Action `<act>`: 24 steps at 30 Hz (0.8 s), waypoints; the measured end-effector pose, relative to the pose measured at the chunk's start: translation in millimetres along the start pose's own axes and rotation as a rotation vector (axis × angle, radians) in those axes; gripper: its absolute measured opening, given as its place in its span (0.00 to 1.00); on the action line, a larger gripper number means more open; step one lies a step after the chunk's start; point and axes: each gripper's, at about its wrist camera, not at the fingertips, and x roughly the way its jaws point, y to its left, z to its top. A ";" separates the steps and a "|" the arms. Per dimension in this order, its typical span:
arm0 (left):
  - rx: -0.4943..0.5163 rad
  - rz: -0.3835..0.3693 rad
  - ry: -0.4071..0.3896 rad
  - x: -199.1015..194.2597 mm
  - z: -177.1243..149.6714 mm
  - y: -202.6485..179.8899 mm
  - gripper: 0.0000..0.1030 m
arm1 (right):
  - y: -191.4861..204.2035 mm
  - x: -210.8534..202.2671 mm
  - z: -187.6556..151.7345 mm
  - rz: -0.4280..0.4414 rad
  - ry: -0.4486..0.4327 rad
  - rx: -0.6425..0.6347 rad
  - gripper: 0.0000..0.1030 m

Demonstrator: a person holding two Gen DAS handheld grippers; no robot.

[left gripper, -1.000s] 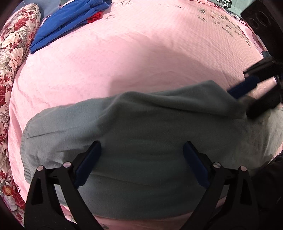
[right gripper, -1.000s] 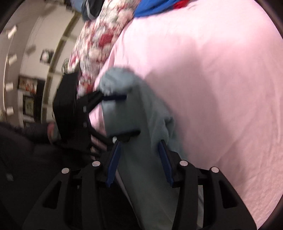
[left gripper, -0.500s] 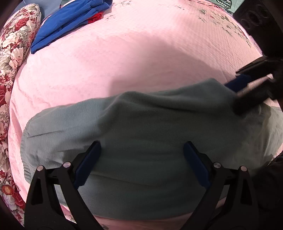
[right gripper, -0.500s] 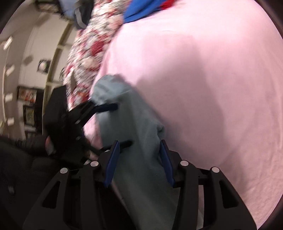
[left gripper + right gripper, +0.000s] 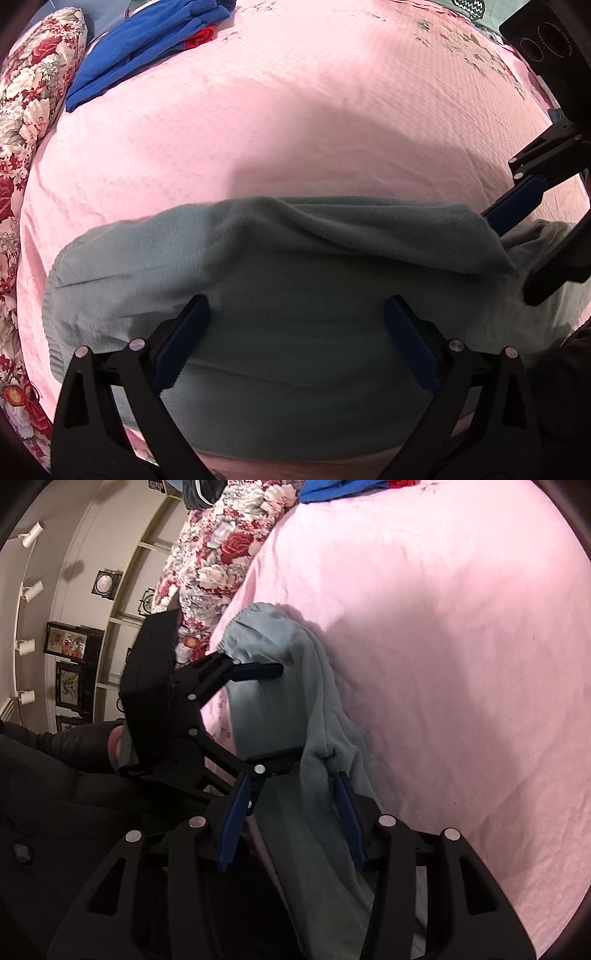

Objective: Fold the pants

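Under right gripper (image 5: 291, 816), pants (image 5: 332, 812) half-hidden

A textured pink bedspread (image 5: 295, 122) covers the bed, lit brightly with soft shadows. A red-and-white floral quilt (image 5: 26, 99) bunches along its edge. Beyond, a cream wall (image 5: 74, 554) carries dark-framed pictures (image 5: 64, 642), a small framed oval picture (image 5: 106, 584), and white spotlights (image 5: 31, 534) on a track.
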 end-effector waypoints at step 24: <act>-0.009 0.009 -0.013 -3.9 -6.2 3.6 0.97 | -23.1 23.7 5.6 0.083 -0.038 0.133 0.59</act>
